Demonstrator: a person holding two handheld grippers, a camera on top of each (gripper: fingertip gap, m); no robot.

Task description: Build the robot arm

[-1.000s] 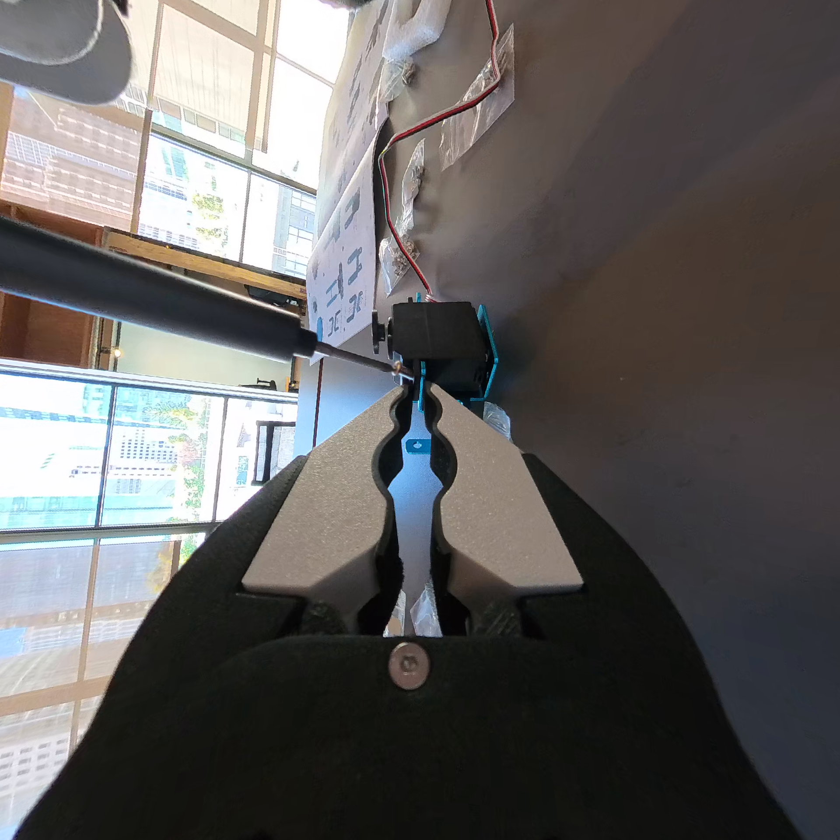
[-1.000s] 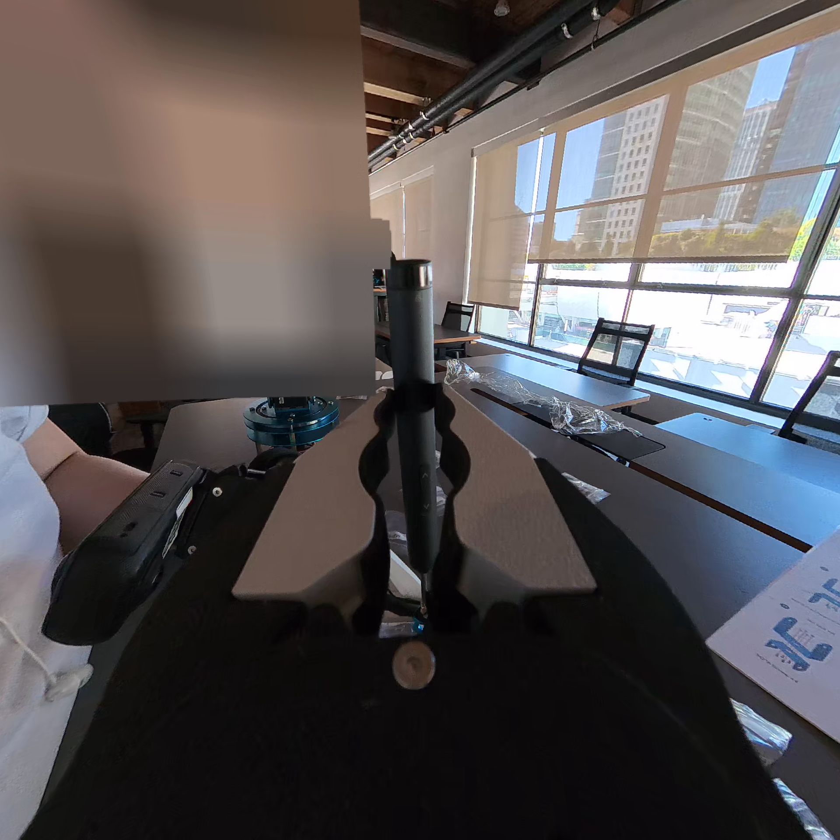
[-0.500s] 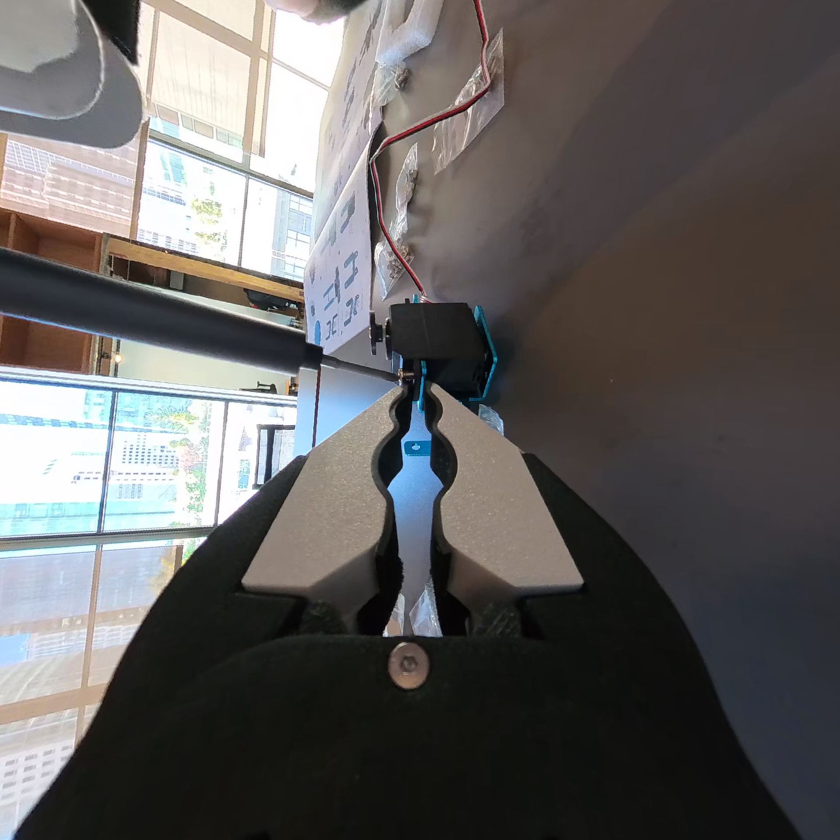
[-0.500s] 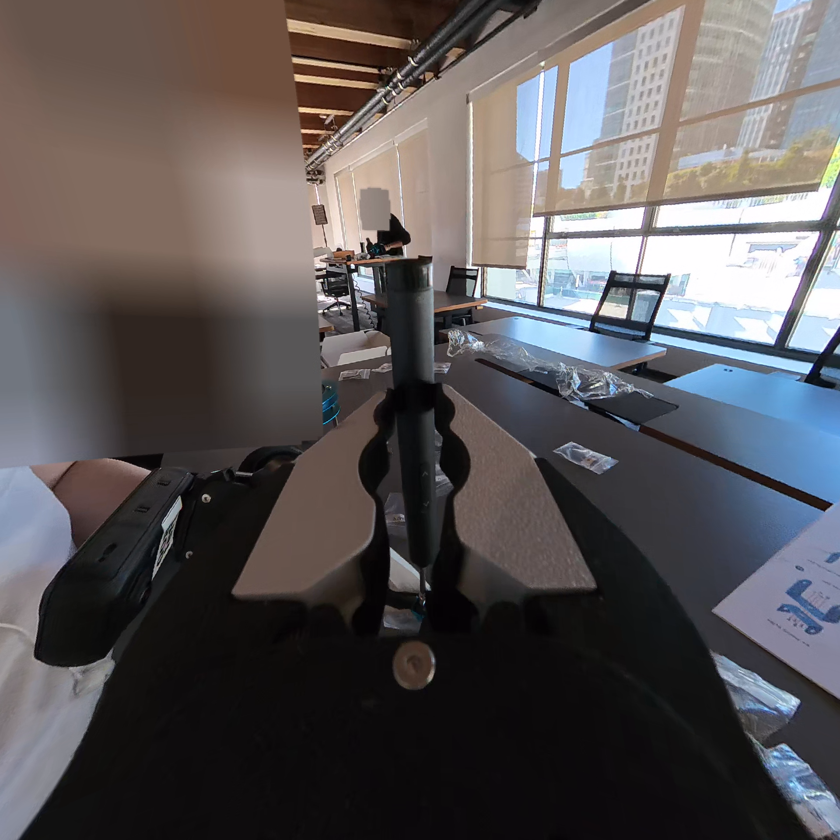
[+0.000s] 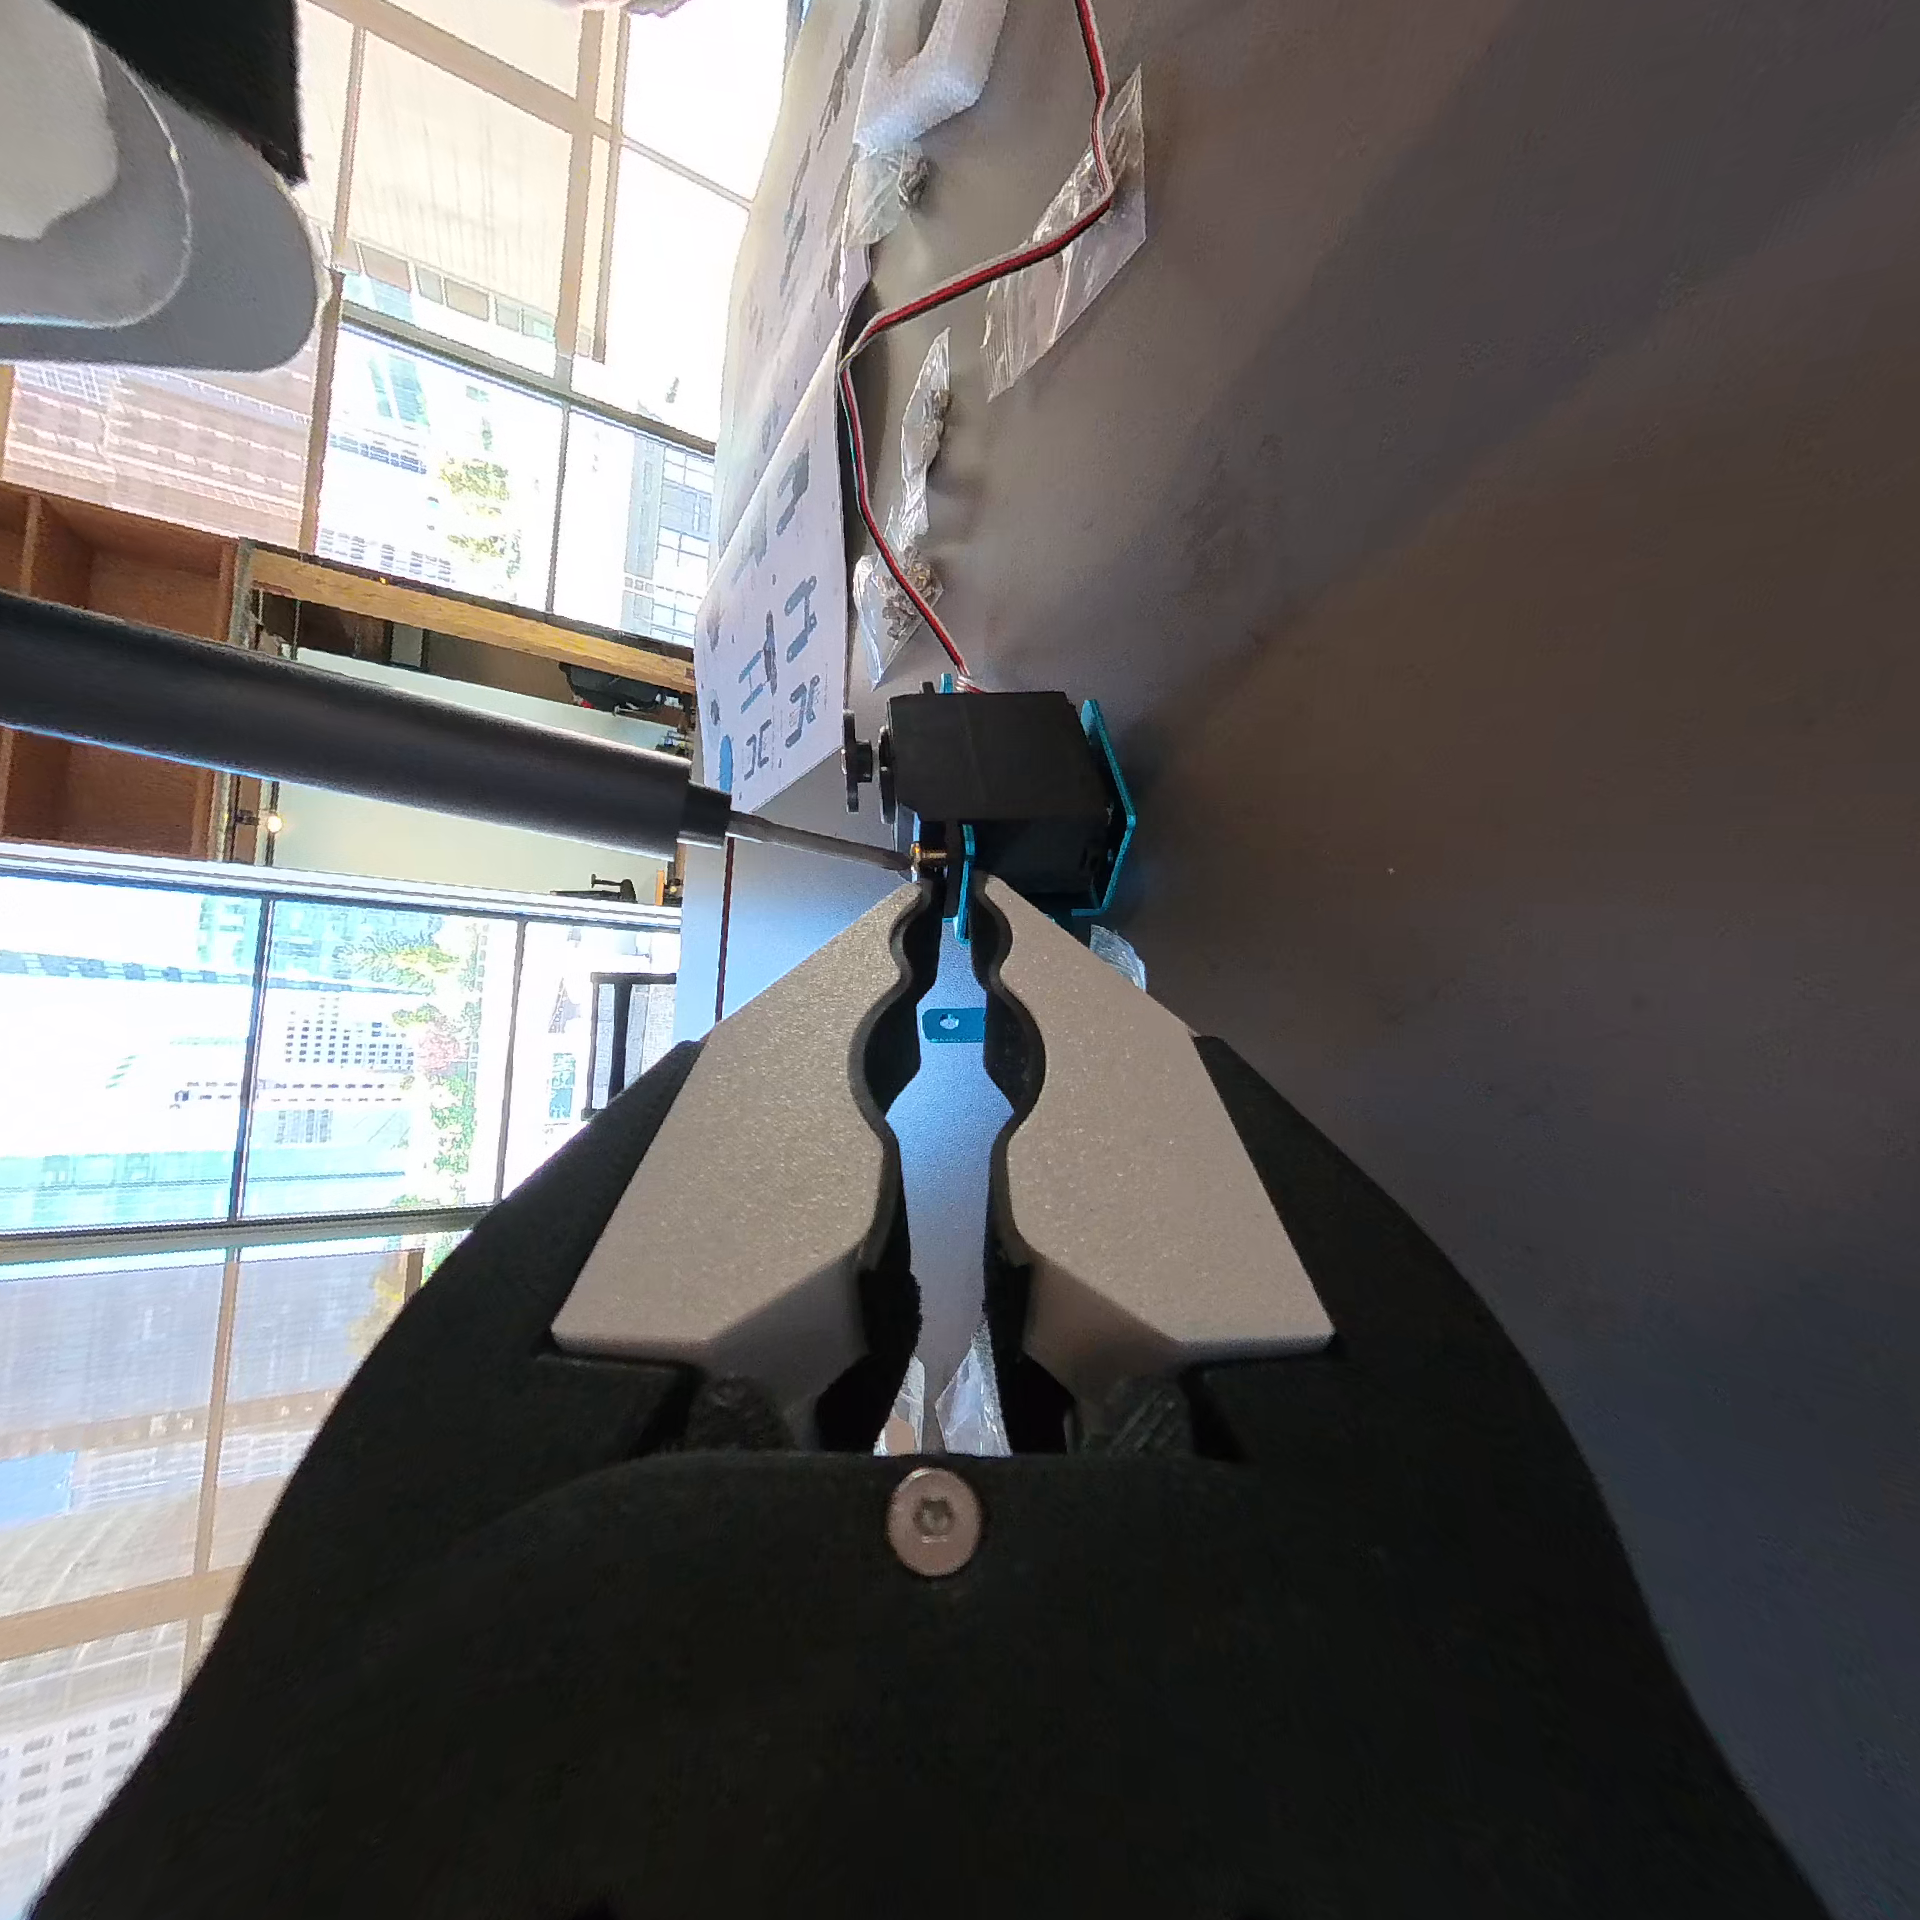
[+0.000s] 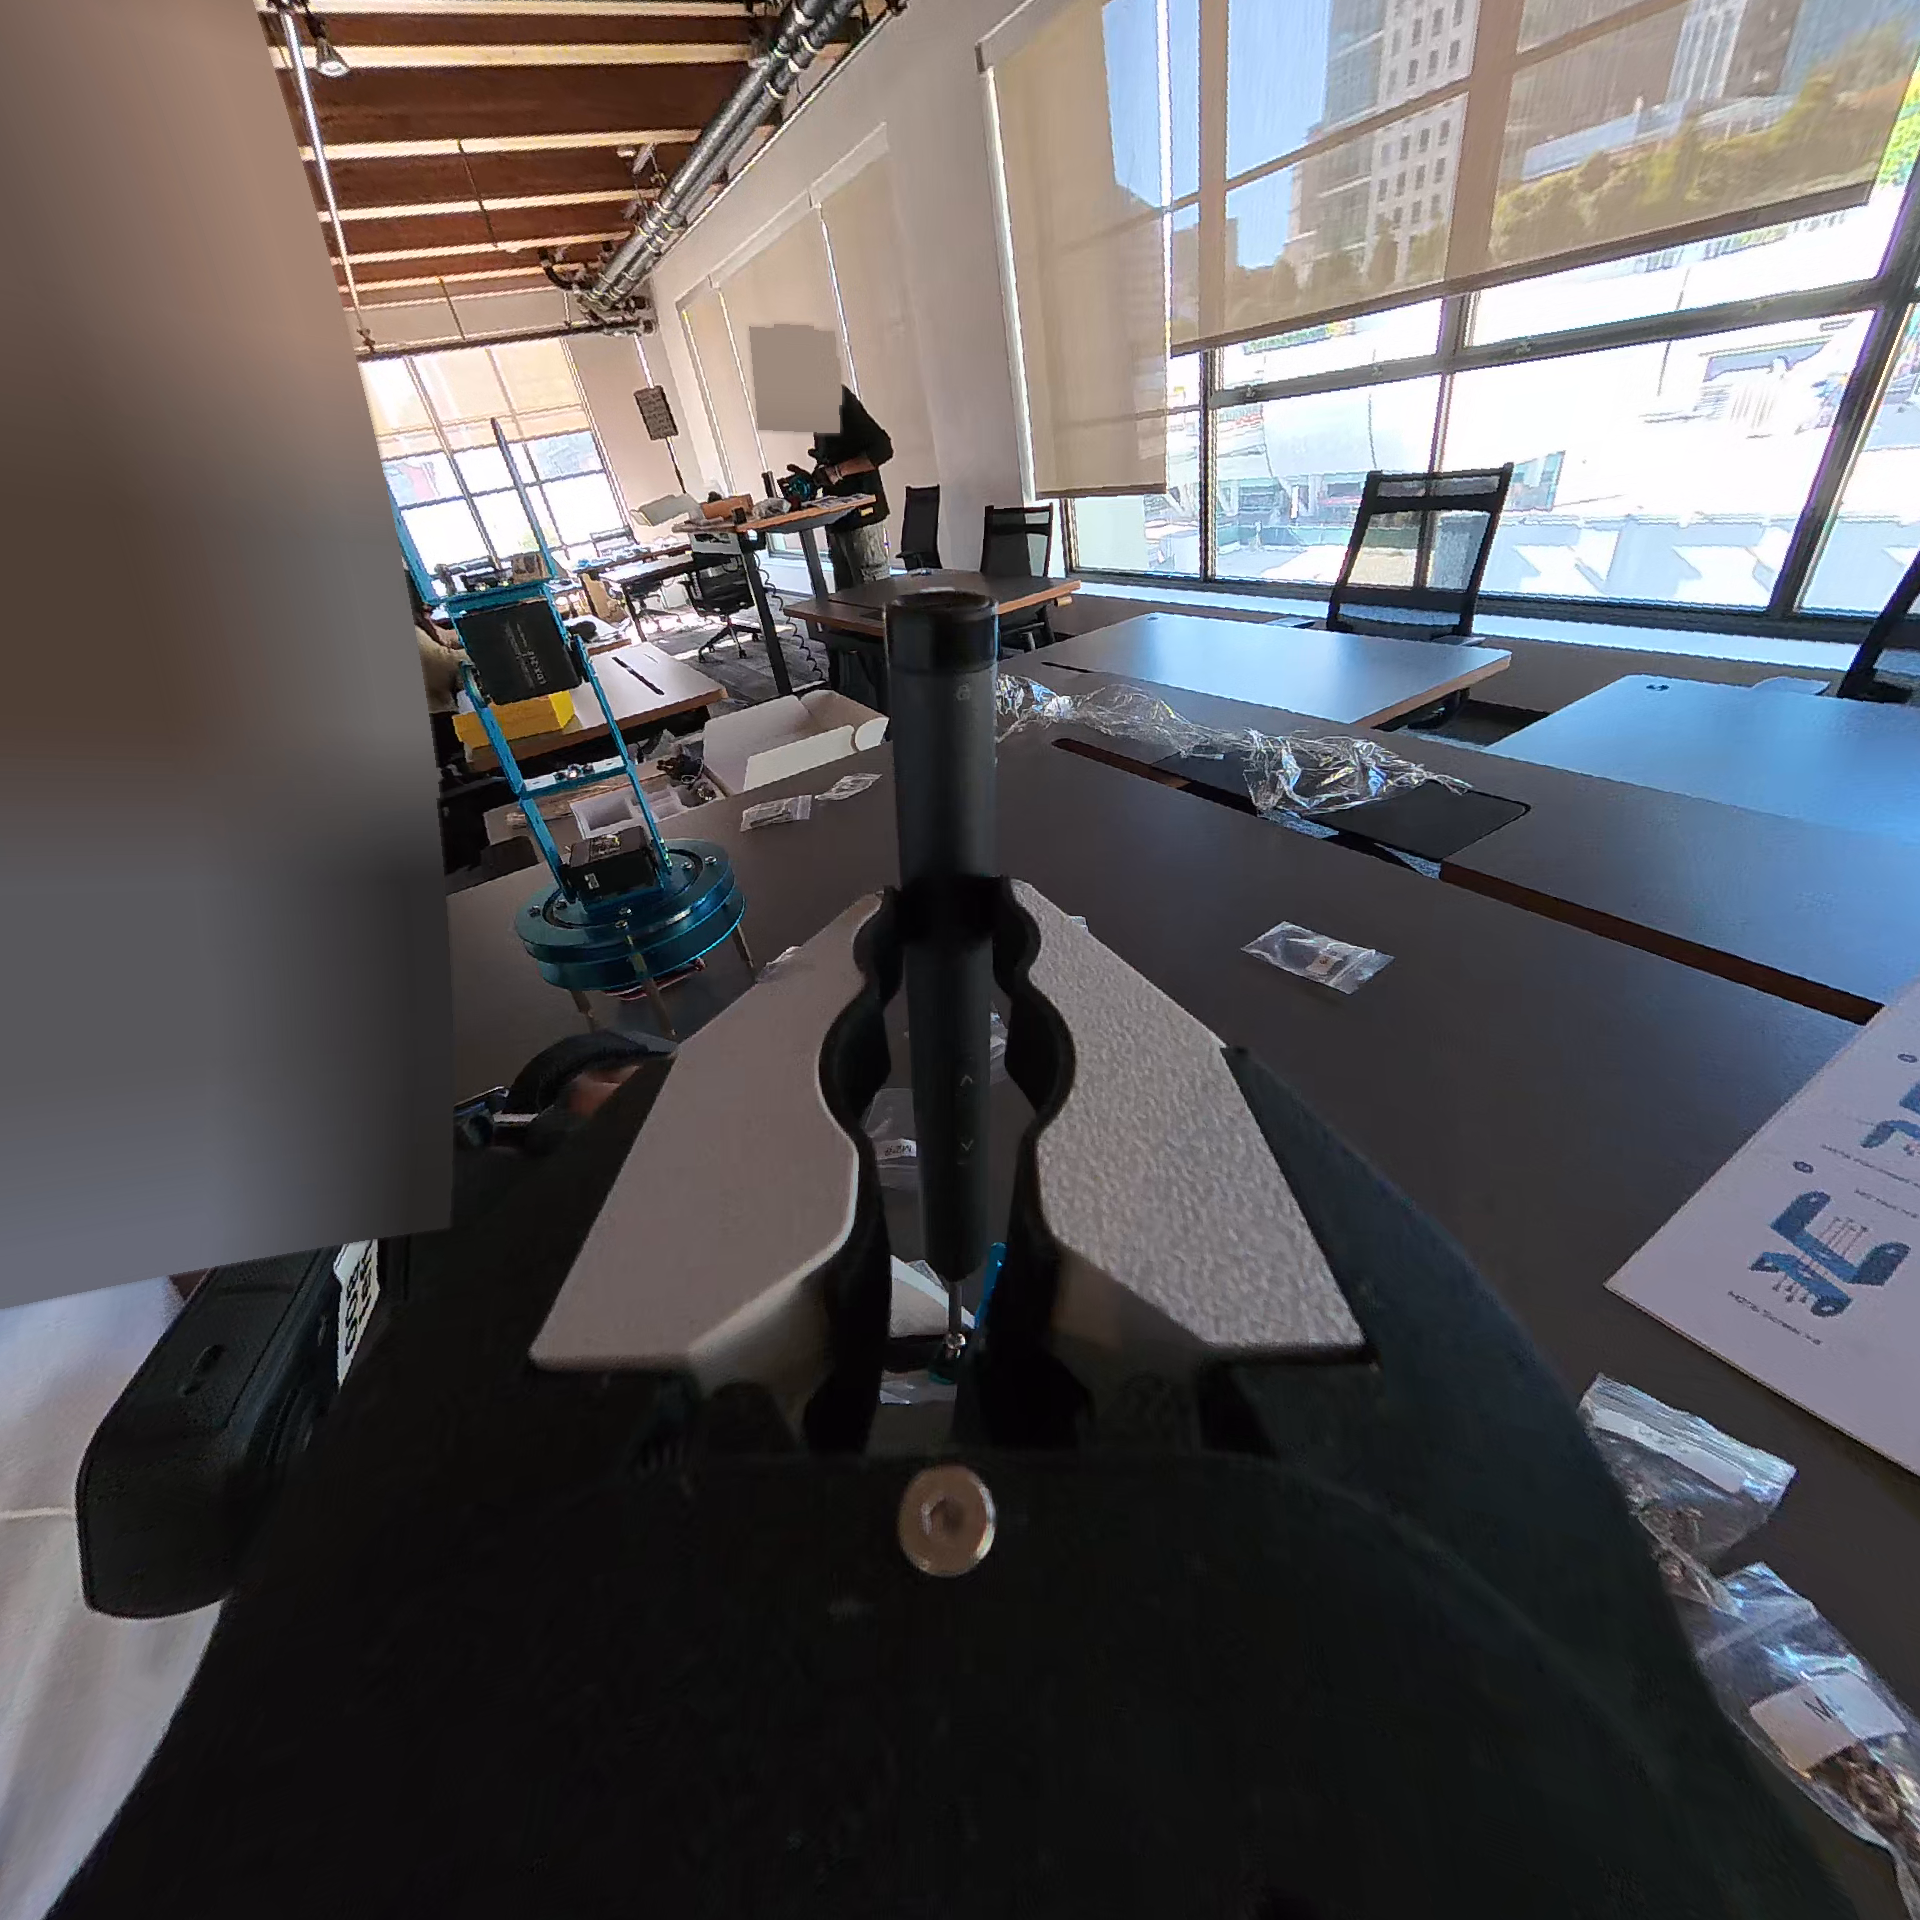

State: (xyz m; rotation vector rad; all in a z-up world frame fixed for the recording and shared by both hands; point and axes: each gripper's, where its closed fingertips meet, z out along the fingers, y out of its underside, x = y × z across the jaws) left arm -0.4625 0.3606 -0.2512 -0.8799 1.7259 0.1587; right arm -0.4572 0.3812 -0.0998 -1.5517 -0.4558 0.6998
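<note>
Left gripper (image 5: 954, 906) pinches the teal bracket (image 5: 961, 883) carrying the black servo (image 5: 987, 774), unmoved over the last second. Right gripper (image 6: 948, 899) clamps the electric screwdriver (image 6: 943, 904); its shaft swung slightly, bit kept on the brass screw (image 5: 928, 855).

Bench stock, counted by kind

Two grippers are showing, the left gripper (image 5: 951, 914) and the right gripper (image 6: 945, 904); one dark screwdriver (image 6: 940, 790) is standing between the right one's fingers. One black servo (image 5: 987, 769), one blue bracket (image 5: 1112, 800), one small screw (image 5: 928, 854), one three-wire cable (image 5: 894, 322) and one printed sheet (image 5: 779, 644) are lying on the table. At least five clear bags (image 6: 1314, 956), one blue-based arm assembly (image 6: 623, 904) and one strip of crumpled film (image 6: 1226, 743) are sitting farther off.
</note>
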